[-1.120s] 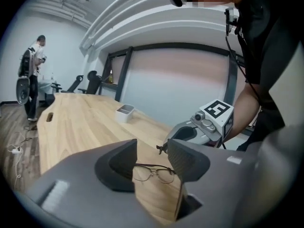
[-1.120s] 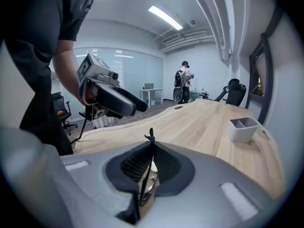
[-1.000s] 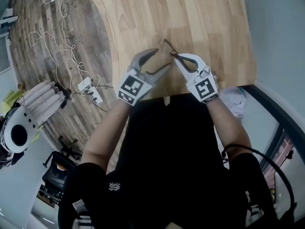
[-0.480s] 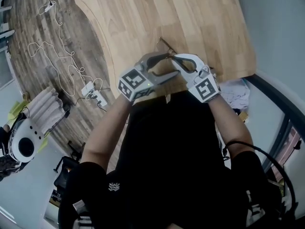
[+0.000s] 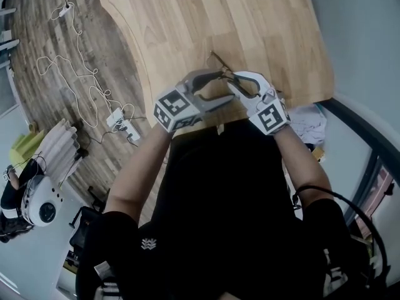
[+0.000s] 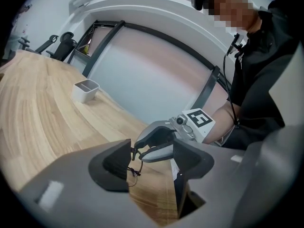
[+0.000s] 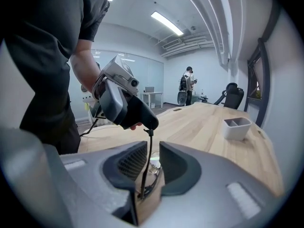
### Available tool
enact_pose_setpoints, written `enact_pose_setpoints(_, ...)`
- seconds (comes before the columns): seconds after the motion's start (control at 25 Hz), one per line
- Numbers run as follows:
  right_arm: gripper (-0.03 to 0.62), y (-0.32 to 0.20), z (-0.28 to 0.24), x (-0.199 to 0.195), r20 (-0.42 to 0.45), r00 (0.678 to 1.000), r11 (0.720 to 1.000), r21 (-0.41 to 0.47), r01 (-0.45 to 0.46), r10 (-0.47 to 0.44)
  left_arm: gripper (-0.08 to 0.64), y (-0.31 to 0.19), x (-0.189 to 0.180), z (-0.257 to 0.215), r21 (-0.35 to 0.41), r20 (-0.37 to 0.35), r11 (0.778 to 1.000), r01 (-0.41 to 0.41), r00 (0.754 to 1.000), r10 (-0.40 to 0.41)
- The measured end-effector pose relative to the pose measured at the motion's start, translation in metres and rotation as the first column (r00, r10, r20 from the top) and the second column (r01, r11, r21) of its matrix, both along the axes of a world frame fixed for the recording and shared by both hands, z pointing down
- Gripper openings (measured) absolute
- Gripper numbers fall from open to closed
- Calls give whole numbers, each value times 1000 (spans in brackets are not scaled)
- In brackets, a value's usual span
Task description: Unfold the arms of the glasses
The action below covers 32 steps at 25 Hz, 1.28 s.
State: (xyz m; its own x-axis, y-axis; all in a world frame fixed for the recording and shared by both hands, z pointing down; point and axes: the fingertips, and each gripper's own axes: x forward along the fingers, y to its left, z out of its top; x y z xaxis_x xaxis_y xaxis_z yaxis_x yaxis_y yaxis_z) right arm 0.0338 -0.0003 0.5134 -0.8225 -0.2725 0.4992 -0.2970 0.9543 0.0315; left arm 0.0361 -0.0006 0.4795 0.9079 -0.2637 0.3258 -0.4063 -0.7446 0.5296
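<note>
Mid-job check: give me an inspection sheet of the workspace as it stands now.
Surface: light wooden table.
Job's things: glasses, one arm running between the right jaws.
Clutter: white divided tray at the table's far end.
Grippers: left hand-held gripper jaws wide apart, gripping nothing; right hand-held gripper jaws have just been opening, pads off the glasses arm.
Cables: white cables and power strip on the plank floor.
Surroundings: office chair; a person standing far off.
</note>
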Motion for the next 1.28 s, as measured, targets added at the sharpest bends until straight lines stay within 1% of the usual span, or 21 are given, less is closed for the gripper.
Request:
enact_pose_setpoints(0.12, 78, 1, 0, 7, -9, 1000, 1000, 5, -22, 22, 288, 5, 1, -5, 3, -6, 1000, -12, 1000, 12)
enact_pose_setpoints(0.32, 86, 13, 19, 38, -85, 993, 997, -18, -80, 78, 288, 15, 9, -10, 11, -7, 999, -40, 999, 41)
enact_pose_setpoints(0.6, 92, 34, 23, 47, -94, 986, 989, -49, -142, 137, 288, 36, 23, -24, 27, -22, 996, -89, 996, 90)
enact_pose_setpoints(0.8, 92, 42, 24, 47, -70, 981, 978, -90, -188, 182, 288, 49, 36, -29, 46, -21, 990, -134, 991, 135)
enact_pose_setpoints(1.0, 92, 52, 26, 52, -80, 976, 973, -91, -211, 204, 288, 64, 46, -30, 55, -22, 985, -164, 986, 165)
enact_pose_setpoints(1.16, 93, 59, 34, 62, -114, 968, 967, -105, -234, 222, 288, 72, 54, -30, 53, -26, 983, -178, 983, 180)
enact_pose_setpoints(1.28, 92, 60, 32, 63, -109, 968, 967, -98, -237, 226, 288, 74, 59, -32, 54, -31, 982, -180, 983, 182)
